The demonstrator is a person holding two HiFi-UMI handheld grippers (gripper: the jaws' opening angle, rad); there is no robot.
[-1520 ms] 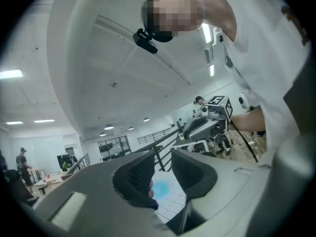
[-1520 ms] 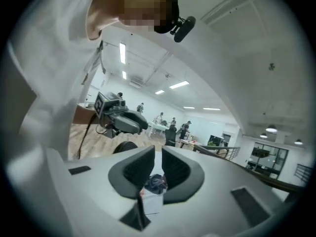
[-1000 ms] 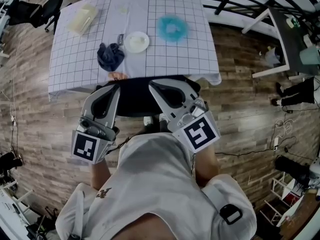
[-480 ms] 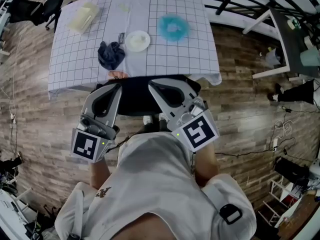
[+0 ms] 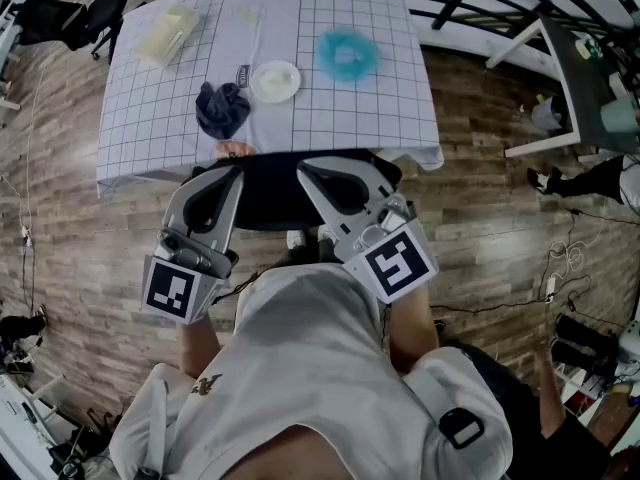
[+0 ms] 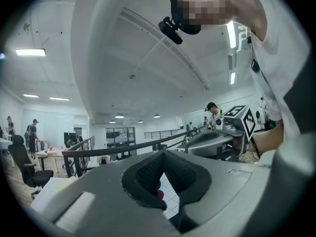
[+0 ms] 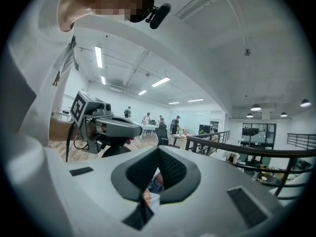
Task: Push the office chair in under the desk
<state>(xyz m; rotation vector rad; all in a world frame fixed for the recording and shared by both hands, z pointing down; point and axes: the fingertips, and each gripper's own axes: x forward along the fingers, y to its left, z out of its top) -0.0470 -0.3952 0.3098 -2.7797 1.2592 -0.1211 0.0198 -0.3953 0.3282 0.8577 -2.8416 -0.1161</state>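
The black office chair [image 5: 268, 198] stands at the near edge of the desk [image 5: 300, 118], which is covered by a white grid-patterned cloth; the chair's front part is hidden under the cloth's edge. My left gripper [image 5: 234, 172] is shut, its tip against the left of the chair's back. My right gripper [image 5: 304, 169] is also shut and lies on the right of the chair's back. In the left gripper view my left gripper [image 6: 163, 154] has its jaws together with nothing held. The right gripper view shows my right gripper [image 7: 159, 150] the same way.
On the desk lie a dark blue cloth [image 5: 221, 110], a white plate [image 5: 274, 81], a fluffy blue thing [image 5: 346, 56] and a cream container [image 5: 167, 35]. Another black chair [image 5: 85, 18] stands far left. A white table [image 5: 560, 78] and a person [image 5: 590, 180] are at right. Cables [image 5: 500, 303] cross the wooden floor.
Grippers and chair stay where they were. The person at the right has shifted further right, and a dark-clad figure has come into the bottom right corner.
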